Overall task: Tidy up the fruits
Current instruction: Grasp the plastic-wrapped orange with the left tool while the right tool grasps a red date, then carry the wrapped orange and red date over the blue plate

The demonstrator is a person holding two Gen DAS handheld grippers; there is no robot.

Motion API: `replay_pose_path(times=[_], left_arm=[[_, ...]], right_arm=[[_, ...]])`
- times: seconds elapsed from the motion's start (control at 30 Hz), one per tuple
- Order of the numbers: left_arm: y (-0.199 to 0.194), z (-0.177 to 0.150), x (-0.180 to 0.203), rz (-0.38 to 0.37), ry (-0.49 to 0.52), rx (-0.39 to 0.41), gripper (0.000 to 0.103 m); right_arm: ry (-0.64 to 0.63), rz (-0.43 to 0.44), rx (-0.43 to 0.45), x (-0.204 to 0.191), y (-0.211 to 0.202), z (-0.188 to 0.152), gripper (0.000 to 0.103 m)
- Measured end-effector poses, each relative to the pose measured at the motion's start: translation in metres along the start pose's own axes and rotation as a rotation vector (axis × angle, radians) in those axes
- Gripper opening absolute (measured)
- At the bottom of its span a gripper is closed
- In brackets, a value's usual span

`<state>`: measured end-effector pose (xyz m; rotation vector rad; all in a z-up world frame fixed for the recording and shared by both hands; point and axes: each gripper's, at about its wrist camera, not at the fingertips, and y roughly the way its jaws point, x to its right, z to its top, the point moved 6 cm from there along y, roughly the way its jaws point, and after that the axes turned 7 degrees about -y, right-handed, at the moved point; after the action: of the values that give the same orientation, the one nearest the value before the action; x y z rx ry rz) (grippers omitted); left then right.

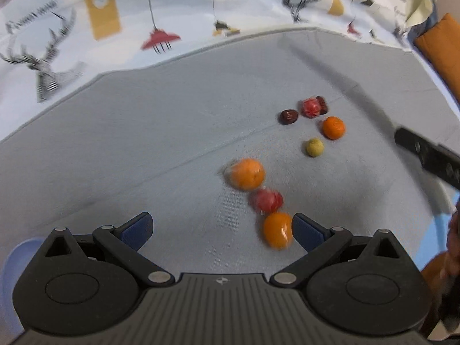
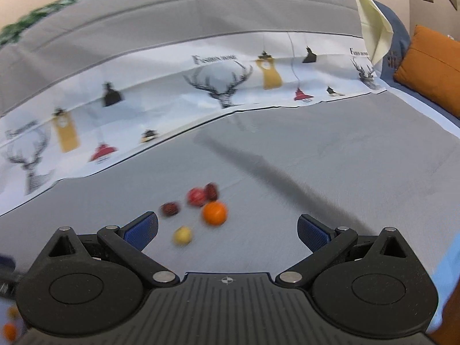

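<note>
On the grey cloth that covers the work surface, the fruits lie scattered toward the right half of the left wrist view. At the far left edge of that view a pale blue rounded object peeks out beside the gripper body; what it is cannot be told. The left gripper hovers low over the cloth with its blue-padded fingers spread wide and nothing between them. Just inside its right finger lies a wrapped orange fruit, close to the pad, though blur hides whether they touch. Beyond it sit a wrapped red fruit and a larger wrapped orange, the three forming a loose line. Farther right and farther off lie a small yellow-green fruit, a bare orange, a dark red date and a second red wrapped fruit with another dark piece behind it. At the right edge a black gripper part reaches in.

In the right wrist view the right gripper is likewise wide open and empty, held above the cloth. The far cluster lies ahead between its fingers: the yellow-green fruit, the date, the red wrapped fruit and the bare orange. A deer-printed white cloth borders the far side, and an orange cushion sits at far right.
</note>
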<state>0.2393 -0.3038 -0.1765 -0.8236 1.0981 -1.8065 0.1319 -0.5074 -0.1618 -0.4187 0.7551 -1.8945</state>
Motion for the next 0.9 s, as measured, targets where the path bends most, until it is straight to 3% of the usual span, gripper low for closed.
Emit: replay_pose_path(times=[0.27, 0.43, 0.57, 0.63, 0.67, 0.7, 0.73, 0.77, 0.9], left_arm=[[0.076, 0.026, 0.009, 0.048, 0.029, -0.077, 0.103], [0.092, 0.036, 0.01, 0.031, 0.021, -0.084, 0.103], [0.103, 0.036, 0.008, 0.042, 0.02, -0.112, 0.103], [0.101, 0.035, 0.007, 0.036, 0.018, -0.093, 0.1], [0.097, 0.035, 0.008, 0.026, 0.017, -0.07, 0.085], [0.093, 0.035, 0.009, 0.002, 0.025, -0.055, 0.062], [0.088, 0.035, 0.012, -0.028, 0.039, -0.045, 0.047], [0.085, 0.035, 0.013, -0.035, 0.045, -0.046, 0.043], [0.072, 0.036, 0.008, -0.017, 0.056, 0.018, 0.043]], right_arm=[[-0.095, -0.015, -0.159, 0.0, 0.143, 0.016, 0.1], [-0.186, 0.018, -0.244, -0.017, 0.188, 0.009, 0.1], [-0.187, 0.017, -0.216, -0.025, 0.195, 0.009, 0.099], [-0.207, 0.034, -0.185, -0.03, 0.192, 0.011, 0.087], [-0.233, 0.054, -0.161, -0.035, 0.188, 0.013, 0.065], [-0.266, 0.071, -0.142, -0.04, 0.185, 0.014, 0.025], [-0.289, 0.076, -0.145, -0.042, 0.184, 0.016, 0.022], [-0.295, 0.074, -0.15, -0.044, 0.182, 0.015, 0.021], [-0.238, 0.03, -0.108, -0.035, 0.167, 0.023, 0.021]])
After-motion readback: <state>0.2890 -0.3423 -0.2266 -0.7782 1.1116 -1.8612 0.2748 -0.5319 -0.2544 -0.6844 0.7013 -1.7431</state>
